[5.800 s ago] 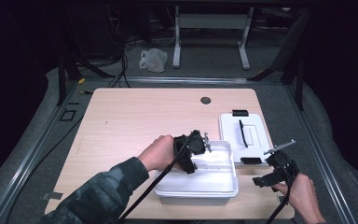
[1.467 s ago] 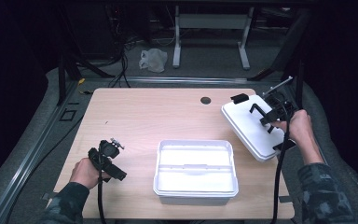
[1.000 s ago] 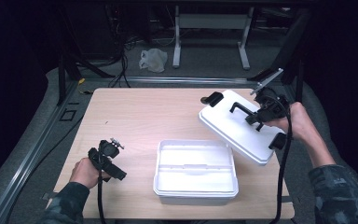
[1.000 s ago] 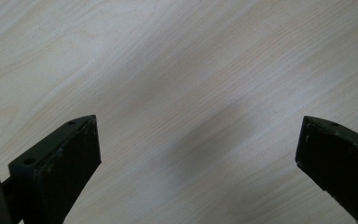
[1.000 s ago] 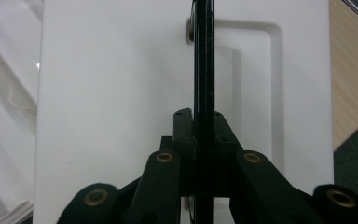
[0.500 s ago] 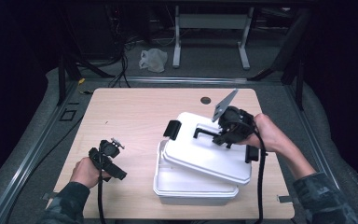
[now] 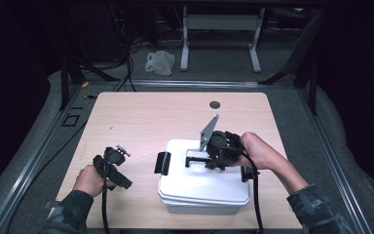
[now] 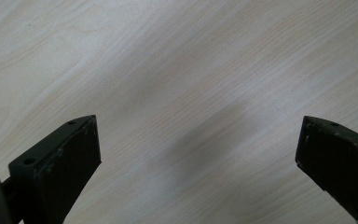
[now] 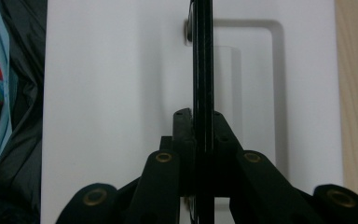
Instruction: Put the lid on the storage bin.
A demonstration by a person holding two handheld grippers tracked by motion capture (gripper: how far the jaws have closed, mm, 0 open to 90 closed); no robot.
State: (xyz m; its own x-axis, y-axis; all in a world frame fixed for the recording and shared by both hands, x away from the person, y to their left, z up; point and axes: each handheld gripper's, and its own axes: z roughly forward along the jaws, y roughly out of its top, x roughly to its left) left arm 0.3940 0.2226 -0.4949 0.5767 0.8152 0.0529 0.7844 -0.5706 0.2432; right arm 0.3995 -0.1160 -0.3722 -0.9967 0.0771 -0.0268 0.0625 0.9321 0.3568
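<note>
You had the flat white plastic lid (image 7: pixel 202 181) resting on the white rectangular box (image 7: pixel 204 207) at lower centre, the right gripper (image 7: pixel 213 157) clamped on its black handle (image 9: pixel 202 60). Release and latching remained. Your left gripper (image 8: pixel 198 154) hung spread wide, empty, at lower left over the pale wooden table (image 7: pixel 141 122).

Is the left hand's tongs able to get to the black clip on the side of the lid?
Probably yes. The left tongs are open over bare table, and the black clip faces them with nothing between. The right tongs grip the lid's handle farther over, out of the way.
</note>
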